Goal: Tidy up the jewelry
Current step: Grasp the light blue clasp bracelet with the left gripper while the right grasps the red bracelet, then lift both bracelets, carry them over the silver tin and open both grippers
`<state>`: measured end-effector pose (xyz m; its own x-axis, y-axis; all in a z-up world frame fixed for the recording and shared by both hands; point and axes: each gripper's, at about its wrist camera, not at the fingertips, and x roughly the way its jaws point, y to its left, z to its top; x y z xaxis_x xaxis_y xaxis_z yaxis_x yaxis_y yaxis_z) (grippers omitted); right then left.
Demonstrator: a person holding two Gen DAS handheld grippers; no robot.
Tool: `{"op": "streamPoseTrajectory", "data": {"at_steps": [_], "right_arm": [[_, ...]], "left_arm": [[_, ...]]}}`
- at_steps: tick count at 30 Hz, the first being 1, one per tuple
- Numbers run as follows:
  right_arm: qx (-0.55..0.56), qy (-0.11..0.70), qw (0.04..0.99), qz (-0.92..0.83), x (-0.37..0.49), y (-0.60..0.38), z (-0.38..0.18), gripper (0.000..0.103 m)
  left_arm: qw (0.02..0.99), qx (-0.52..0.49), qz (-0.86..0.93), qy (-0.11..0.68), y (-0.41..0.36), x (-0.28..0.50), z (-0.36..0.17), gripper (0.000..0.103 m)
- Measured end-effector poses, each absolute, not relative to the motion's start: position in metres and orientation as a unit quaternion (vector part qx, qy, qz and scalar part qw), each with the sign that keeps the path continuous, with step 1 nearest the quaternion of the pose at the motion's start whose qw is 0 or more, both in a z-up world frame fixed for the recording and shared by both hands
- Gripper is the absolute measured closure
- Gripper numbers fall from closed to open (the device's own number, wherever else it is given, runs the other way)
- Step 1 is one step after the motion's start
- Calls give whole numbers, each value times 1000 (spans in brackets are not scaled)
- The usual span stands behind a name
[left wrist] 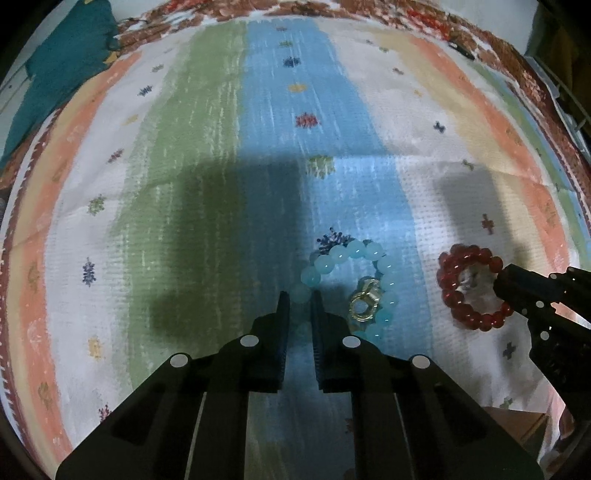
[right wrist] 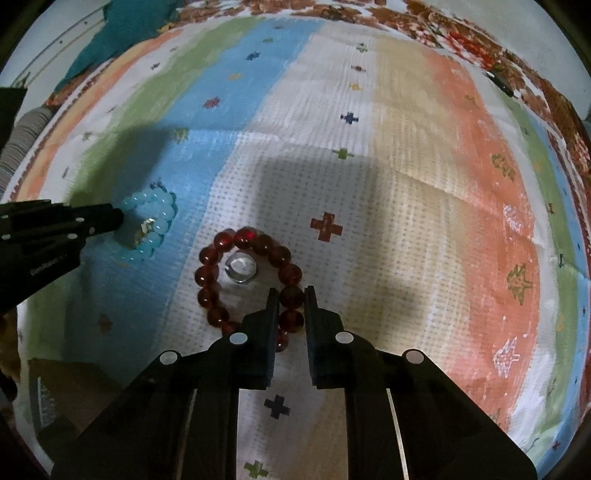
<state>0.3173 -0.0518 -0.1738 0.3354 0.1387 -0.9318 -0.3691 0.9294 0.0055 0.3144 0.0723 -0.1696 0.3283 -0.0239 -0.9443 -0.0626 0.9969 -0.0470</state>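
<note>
A light blue bead bracelet (left wrist: pixel 354 254) lies on the striped cloth, with a gold ring (left wrist: pixel 364 306) inside its loop. My left gripper (left wrist: pixel 300 295) is shut on one bead of the blue bracelet. A dark red bead bracelet (right wrist: pixel 240 240) lies to the right with a silver ring (right wrist: pixel 241 268) inside its loop. My right gripper (right wrist: pixel 291 293) is shut on a bead of the red bracelet. The red bracelet (left wrist: pixel 465 258) and right gripper (left wrist: pixel 502 280) also show in the left wrist view; the blue bracelet (right wrist: pixel 162 218) and left gripper (right wrist: pixel 120 219) show in the right wrist view.
The striped cloth (left wrist: pixel 207 147) covers the whole surface, with a brown patterned border (left wrist: pixel 369 7) at the far edge. A teal cloth (left wrist: pixel 62 66) lies at the far left. A brown box (left wrist: pixel 517 424) sits at the near right edge.
</note>
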Motion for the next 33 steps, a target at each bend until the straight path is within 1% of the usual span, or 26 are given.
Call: {"op": "streamPoseTrajectory", "data": {"at_steps": [14,33], "right_arm": [[-91,523,828,180,291,-50,-137,89],[-79,483,848,203,260,-50,-97,89]], "left_arm": [[844,-42,-9,534,56,291,-111,92],[865,-30,-28,500,37,259,-66,92]]}}
